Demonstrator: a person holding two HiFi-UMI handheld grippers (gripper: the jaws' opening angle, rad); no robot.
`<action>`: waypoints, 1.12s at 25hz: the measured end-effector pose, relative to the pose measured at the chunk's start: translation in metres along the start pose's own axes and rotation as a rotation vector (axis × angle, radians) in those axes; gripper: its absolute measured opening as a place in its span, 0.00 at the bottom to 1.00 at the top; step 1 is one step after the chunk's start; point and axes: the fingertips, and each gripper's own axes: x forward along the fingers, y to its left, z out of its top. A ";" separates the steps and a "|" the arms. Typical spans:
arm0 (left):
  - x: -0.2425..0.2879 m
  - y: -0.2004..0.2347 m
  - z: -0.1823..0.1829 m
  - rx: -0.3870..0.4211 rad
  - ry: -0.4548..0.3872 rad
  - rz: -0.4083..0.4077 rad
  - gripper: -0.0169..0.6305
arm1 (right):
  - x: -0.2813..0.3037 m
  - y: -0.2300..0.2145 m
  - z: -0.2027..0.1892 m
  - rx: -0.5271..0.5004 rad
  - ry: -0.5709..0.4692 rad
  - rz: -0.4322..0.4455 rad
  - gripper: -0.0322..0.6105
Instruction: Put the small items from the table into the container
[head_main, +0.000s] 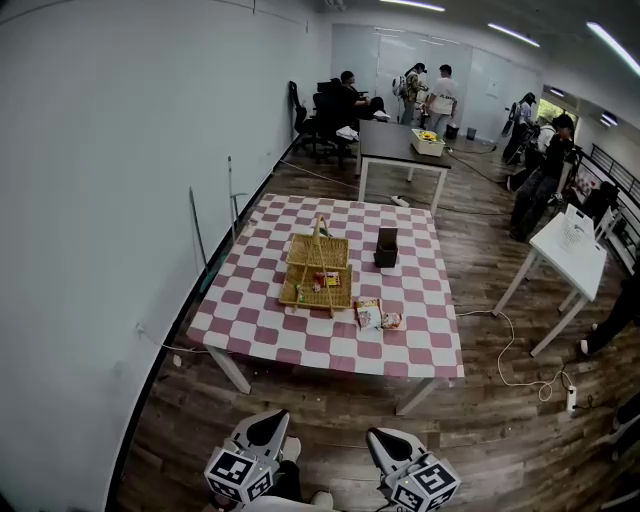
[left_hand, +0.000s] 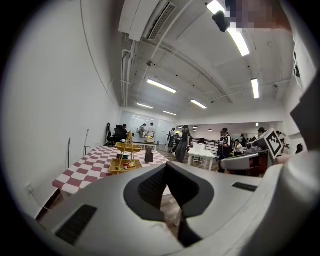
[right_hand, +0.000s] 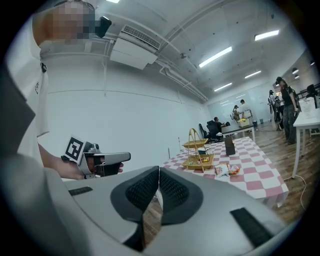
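Yellow basket (head_main: 335, 255) on the checked table (head_main: 260, 300) already holds a few bits, snack packets (head_main: 378, 316) wait just beside it, and my left gripper (left_hand: 166, 172) and right gripper (right_hand: 158, 172) are both closed, empty, well short.

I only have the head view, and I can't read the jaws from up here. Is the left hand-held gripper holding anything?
Observer: No. In the left gripper view, the left hand-held gripper has its jaw tips together with nothing between them.
Operator: And the right one?
Observer: The same. The right hand-held gripper is shut and empty, and it points toward the checkered table.
Operator: From above the basket looks flat. Is it?
Observer: No. Seen from the side, the yellow basket has two tiers on a tall frame. The small items sit in the lower tier.
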 end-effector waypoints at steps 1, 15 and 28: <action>0.002 0.002 0.000 0.000 -0.002 -0.001 0.02 | 0.002 -0.001 0.000 0.000 -0.001 -0.001 0.06; 0.068 0.059 0.008 0.004 0.003 -0.044 0.02 | 0.070 -0.041 0.025 -0.015 -0.006 -0.022 0.06; 0.153 0.129 0.034 0.009 0.015 -0.135 0.01 | 0.159 -0.089 0.067 0.018 -0.041 -0.077 0.06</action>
